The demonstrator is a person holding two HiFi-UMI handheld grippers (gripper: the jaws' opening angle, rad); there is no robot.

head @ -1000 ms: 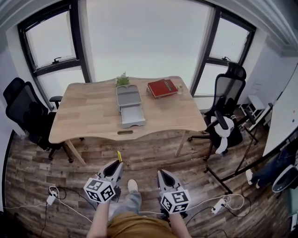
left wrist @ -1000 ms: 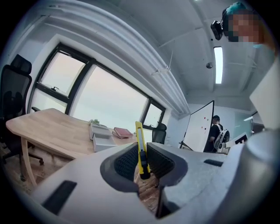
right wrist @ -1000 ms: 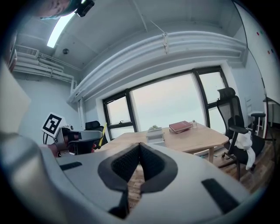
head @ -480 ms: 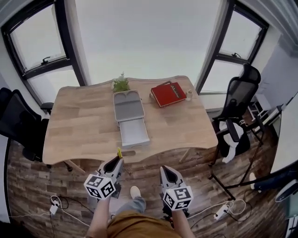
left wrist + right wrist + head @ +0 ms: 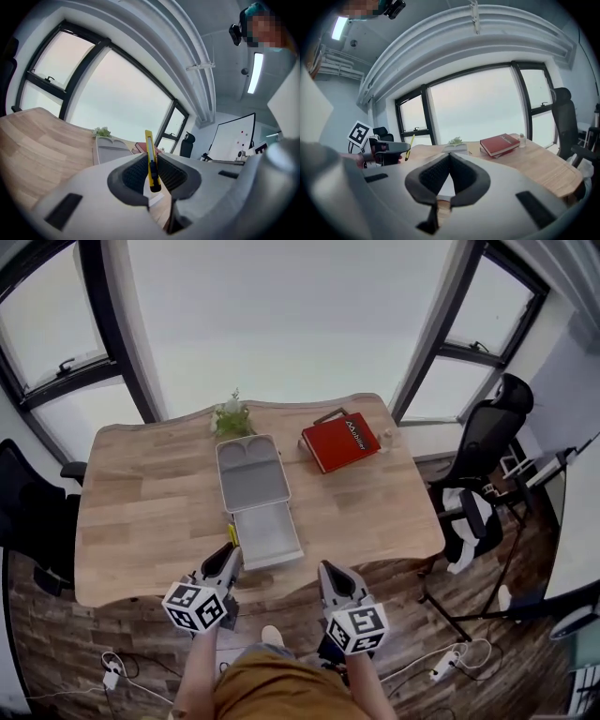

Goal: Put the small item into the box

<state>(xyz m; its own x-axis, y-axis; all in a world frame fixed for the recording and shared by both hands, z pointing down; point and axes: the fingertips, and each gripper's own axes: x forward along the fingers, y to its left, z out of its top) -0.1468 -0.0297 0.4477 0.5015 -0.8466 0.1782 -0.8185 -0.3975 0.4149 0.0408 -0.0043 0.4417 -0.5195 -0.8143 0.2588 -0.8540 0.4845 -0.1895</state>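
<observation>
A yellow utility knife (image 5: 149, 158) stands upright between the jaws of my left gripper (image 5: 151, 164), which is shut on it. From the head view, that gripper (image 5: 231, 556) hangs over the table's front edge, its knife tip (image 5: 232, 534) just left of the grey box (image 5: 265, 534). The box is open, its lid (image 5: 250, 472) lying flat behind it. My right gripper (image 5: 329, 572) is shut and empty, a little right of the box at the table edge. In the right gripper view the jaws (image 5: 450, 157) meet, and the left gripper (image 5: 387, 147) with the knife (image 5: 409, 146) shows at left.
On the wooden table (image 5: 141, 493) lie a red book (image 5: 340, 442), a small potted plant (image 5: 231, 415) and a small bottle (image 5: 387, 435). Office chairs stand at the right (image 5: 487, 442) and left (image 5: 28, 521). Cables (image 5: 450, 660) lie on the floor.
The person has stepped up to the table: it has drawn nearer, and both grippers, earlier over the floor, now sit at its front edge by the box. The knife stays held.
</observation>
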